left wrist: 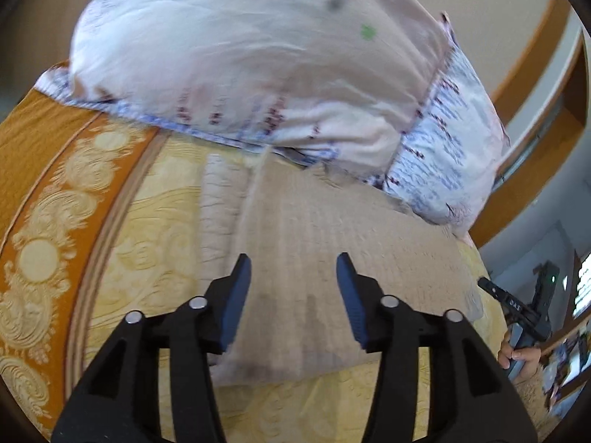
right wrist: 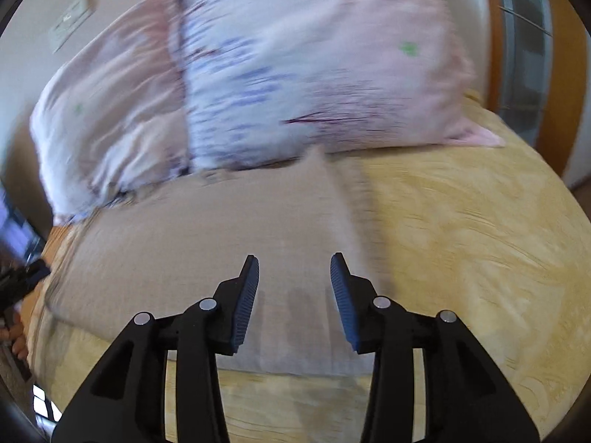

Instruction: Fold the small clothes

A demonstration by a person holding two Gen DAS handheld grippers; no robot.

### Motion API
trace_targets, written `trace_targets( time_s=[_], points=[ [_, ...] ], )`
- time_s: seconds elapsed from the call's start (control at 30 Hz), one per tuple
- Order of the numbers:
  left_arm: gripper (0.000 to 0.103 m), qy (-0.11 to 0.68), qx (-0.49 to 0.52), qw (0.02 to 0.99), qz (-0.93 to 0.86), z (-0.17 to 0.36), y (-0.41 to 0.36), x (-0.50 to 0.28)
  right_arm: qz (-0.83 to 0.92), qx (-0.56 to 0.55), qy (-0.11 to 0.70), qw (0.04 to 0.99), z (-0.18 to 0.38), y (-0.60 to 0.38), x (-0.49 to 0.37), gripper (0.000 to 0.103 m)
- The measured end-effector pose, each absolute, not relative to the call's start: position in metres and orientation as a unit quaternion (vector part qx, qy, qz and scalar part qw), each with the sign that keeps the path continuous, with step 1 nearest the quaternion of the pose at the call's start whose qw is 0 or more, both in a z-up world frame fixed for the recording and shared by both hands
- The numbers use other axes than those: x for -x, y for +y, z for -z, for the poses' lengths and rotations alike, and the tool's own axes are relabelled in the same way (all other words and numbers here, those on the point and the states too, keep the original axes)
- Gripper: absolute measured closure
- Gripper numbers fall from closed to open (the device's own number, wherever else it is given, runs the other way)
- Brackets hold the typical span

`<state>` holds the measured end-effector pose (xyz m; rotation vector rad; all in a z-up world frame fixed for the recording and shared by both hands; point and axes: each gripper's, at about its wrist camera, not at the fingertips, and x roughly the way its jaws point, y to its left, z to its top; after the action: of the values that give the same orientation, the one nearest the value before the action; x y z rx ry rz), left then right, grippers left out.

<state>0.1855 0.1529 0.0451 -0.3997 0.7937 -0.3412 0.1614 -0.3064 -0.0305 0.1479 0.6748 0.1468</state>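
A beige ribbed garment (left wrist: 317, 243) lies flat on the yellow bedspread (left wrist: 155, 221), with a fold running up its left part. My left gripper (left wrist: 293, 260) is open and empty, hovering above the garment's near left part. In the right wrist view the same garment (right wrist: 192, 236) spreads to the left, its right edge folded. My right gripper (right wrist: 293, 260) is open and empty above the garment's near right part. The right gripper also shows in the left wrist view (left wrist: 517, 306), at the bed's right edge, held by a hand.
Two pink and blue patterned pillows (left wrist: 258, 66) (right wrist: 295, 74) lie just beyond the garment. An orange patterned border (left wrist: 55, 221) runs along the bedspread's left side. A wooden headboard edge (left wrist: 532, 59) and wall stand behind. The right wrist view is motion-blurred.
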Motion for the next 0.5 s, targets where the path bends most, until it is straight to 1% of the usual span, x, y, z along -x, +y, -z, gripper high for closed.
trace_targets(
  time_s=[0.13,0.2,0.3,0.4,0.5],
  points=[
    [0.052,0.409,0.177,0.881,0.158,-0.032,0.135,-0.200,-0.096,-0.039,0.352,0.930,0.042,-0.270,-0.177,0.060],
    [0.052,0.421,0.176,0.877,0.151,-0.024,0.135,-0.203,-0.089,-0.013,0.368,0.925,0.051,-0.259,-0.183,0.057],
    [0.052,0.419,0.162,0.880,0.153,-0.018,0.134,-0.201,-0.071,0.047,0.359,0.930,0.057,-0.243,-0.180,0.055],
    [0.052,0.419,0.162,0.879,0.159,-0.021,0.135,-0.198,-0.074,0.043,0.359,0.929,0.056,-0.246,-0.180,0.055],
    [0.050,0.410,0.204,0.875,0.156,-0.029,0.153,-0.203,-0.086,0.024,0.360,0.929,0.056,-0.253,-0.181,0.054]
  ],
)
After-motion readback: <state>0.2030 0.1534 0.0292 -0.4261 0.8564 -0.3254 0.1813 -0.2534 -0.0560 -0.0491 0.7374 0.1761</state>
